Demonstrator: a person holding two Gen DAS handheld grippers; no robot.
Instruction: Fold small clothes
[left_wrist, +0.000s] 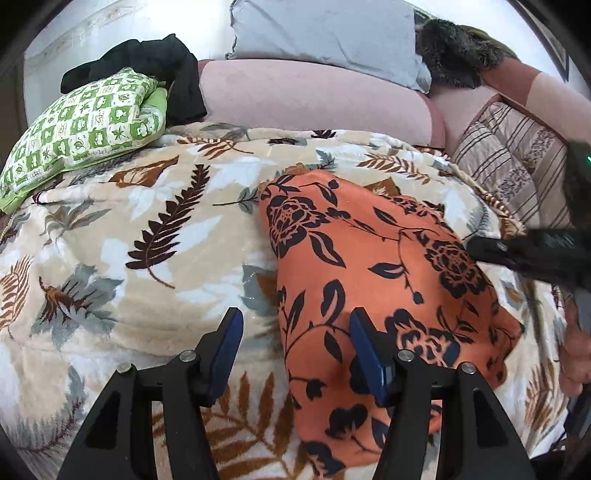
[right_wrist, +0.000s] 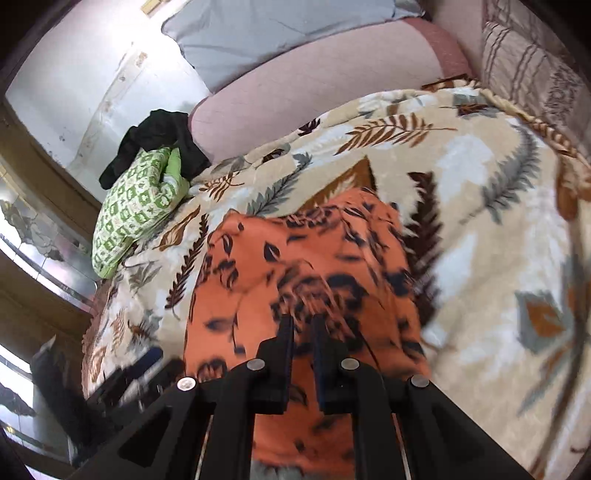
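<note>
Left gripper (left_wrist: 295, 350) low in the left wrist view, angled down over the bed, jaws spread wide with nothing pinched; blue pads (left_wrist: 227, 354) apart, the right one over the left edge of the orange floral garment (left_wrist: 369, 266), the left one over the leaf-print blanket (left_wrist: 129, 221).

Right gripper (right_wrist: 303, 332) at bottom centre of the right wrist view, also tilted downward, jaws pressed nearly together with only a thin slit between; cannot tell whether fabric sits in that slit, the cloth there blurred. Same gripper visible at the right edge of the left wrist view as a dark blurred shape over the garment's right side, with part of a hand (left_wrist: 572, 354) just below it.

No readable writing, brand or label anywhere.

Orange garment spread on the blanket, centre to lower right in the left wrist view, its left edge running straight from mid-frame down to the bottom. Open blanket across the left half of that frame. Green patterned pillow (left_wrist: 81, 129) in the upper left with a black cloth (left_wrist: 155, 62) draped beside it; pink cushion (left_wrist: 314, 96) along the top, striped pillow (left_wrist: 517, 166) at upper right.
</note>
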